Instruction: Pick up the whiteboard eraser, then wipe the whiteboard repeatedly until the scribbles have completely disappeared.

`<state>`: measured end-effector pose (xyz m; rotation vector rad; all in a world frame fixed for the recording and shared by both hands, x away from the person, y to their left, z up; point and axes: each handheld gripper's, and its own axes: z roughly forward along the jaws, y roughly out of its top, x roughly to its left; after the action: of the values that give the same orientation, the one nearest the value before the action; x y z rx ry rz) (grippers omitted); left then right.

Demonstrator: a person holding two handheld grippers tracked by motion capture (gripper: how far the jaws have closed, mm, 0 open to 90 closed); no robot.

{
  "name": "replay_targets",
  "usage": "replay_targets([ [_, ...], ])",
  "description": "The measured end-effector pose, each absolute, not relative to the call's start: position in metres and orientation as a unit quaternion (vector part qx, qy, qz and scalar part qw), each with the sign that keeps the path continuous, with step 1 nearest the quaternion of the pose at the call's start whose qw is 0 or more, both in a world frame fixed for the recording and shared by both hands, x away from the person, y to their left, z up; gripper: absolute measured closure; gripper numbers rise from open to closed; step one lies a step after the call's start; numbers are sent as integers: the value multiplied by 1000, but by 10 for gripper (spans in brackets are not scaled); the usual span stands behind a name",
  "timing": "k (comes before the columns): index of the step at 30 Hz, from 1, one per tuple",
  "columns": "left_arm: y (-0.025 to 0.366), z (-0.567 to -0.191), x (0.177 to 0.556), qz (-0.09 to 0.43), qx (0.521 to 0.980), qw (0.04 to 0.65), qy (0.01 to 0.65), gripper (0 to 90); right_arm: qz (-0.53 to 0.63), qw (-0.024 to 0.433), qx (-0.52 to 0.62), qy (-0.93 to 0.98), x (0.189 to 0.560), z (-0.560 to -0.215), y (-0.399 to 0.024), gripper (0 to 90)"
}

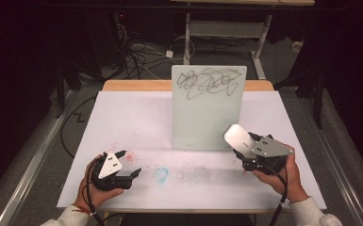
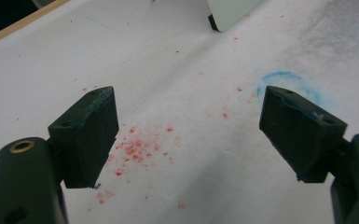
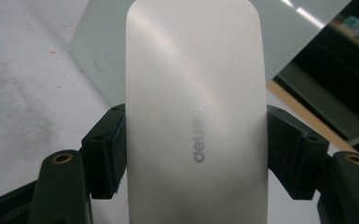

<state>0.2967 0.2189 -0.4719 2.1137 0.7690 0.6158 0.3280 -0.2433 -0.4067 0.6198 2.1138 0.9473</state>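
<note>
The table [image 1: 122,122], covered in a white sheet, takes up the middle of the high view, with a strip of bare wood showing along its far edge at twelve o'clock. A pale whiteboard [image 1: 208,110] stands upright on it just past the centre, toward one o'clock, its upper part covered with a tangle of black scribble [image 1: 210,81]. In the high view the right gripper [image 1: 239,141] sits at four o'clock of the table, near the board's lower right corner, held by the person's right hand [image 1: 278,179]; its jaws are clamped on a white eraser [image 1: 238,136], a smooth rounded block with faint grey lettering, gripped by its two long sides. In the right gripper view the eraser [image 3: 196,107] rises between the two black pads, pointing toward the board behind it. The left gripper [image 1: 128,164] lies at seven o'clock of the table in the person's left hand [image 1: 99,190], its jaws spread wide apart with nothing between them, well away from the board. Between the two grippers, at six o'clock, a smudged blue ring [image 1: 160,174] marks the sheet. Red crumbs [image 2: 137,149] are scattered on the sheet between the left pads, seen close in the left gripper view.
</note>
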Motion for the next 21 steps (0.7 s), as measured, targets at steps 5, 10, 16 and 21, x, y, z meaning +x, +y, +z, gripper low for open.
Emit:
replay_targets([
  [5, 221, -472, 297, 245, 831, 394, 307, 189, 367, 412, 262, 792, 333, -404, -237, 309],
  [10, 221, -472, 298, 246, 830, 392, 311, 190, 366, 451, 273, 767, 346, -400, -229, 309],
  [16, 220, -471, 298, 249, 830, 396, 306, 190, 375, 482, 291, 736, 364, -391, -221, 310],
  [21, 219, -471, 297, 248, 830, 396, 305, 190, 373, 515, 299, 711, 381, -373, -209, 310],
])
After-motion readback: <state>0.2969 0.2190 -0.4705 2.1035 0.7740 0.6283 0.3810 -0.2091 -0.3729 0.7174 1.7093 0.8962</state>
